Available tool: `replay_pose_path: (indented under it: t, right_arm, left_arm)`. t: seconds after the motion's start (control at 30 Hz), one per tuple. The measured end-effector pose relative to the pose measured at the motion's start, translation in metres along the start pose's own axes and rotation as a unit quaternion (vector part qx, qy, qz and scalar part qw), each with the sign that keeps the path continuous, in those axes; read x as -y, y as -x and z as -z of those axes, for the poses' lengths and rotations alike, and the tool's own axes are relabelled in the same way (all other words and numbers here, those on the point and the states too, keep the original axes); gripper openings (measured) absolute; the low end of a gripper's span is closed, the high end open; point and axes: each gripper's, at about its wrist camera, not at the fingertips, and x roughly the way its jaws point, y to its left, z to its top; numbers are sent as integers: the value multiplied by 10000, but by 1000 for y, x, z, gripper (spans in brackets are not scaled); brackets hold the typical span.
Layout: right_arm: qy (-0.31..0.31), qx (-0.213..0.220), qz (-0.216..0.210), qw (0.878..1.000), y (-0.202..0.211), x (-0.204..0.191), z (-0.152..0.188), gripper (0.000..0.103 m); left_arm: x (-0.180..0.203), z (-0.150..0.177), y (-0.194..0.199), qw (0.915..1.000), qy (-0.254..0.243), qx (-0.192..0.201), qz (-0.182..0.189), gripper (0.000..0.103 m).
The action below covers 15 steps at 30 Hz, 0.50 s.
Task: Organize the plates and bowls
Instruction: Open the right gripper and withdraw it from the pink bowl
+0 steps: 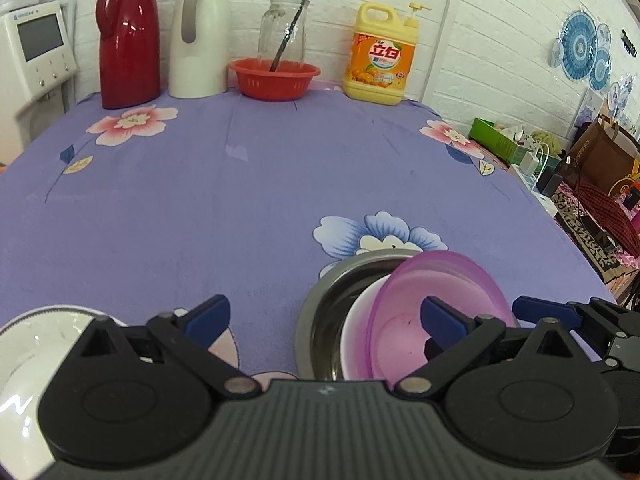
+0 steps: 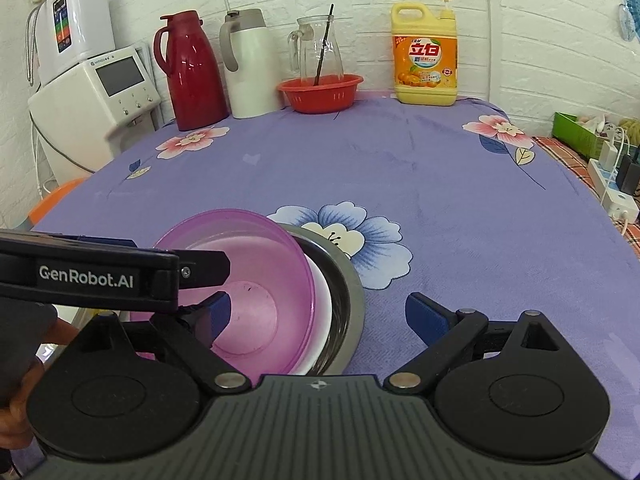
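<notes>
A translucent purple bowl [image 1: 436,304] sits tilted inside a white bowl [image 1: 358,332], which sits in a steel bowl [image 1: 320,312] on the purple floral cloth. The same stack shows in the right wrist view: purple bowl [image 2: 256,280], white bowl [image 2: 322,300], steel bowl [image 2: 348,292]. My left gripper [image 1: 324,314] is open, its right finger over the purple bowl. My right gripper [image 2: 318,312] is open, straddling the stack's right side. A white patterned plate [image 1: 28,352] lies at the lower left in the left wrist view.
Along the back wall stand a red thermos [image 1: 128,36], a white thermos [image 1: 200,36], a glass jug [image 1: 284,28], a red basket [image 1: 274,78] and a yellow detergent bottle [image 1: 380,56]. A white appliance [image 2: 96,100] stands left; clutter lies off the right edge [image 1: 560,168].
</notes>
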Motion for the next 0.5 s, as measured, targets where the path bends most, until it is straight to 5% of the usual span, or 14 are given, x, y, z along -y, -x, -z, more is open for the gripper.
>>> replay_pose_path:
  t: [0.5]
  right_arm:
    - [-120,-217,-129,9996,-15,-3,8,103]
  left_arm:
    - [5,6,-14,9998,-71,-211,-5,101]
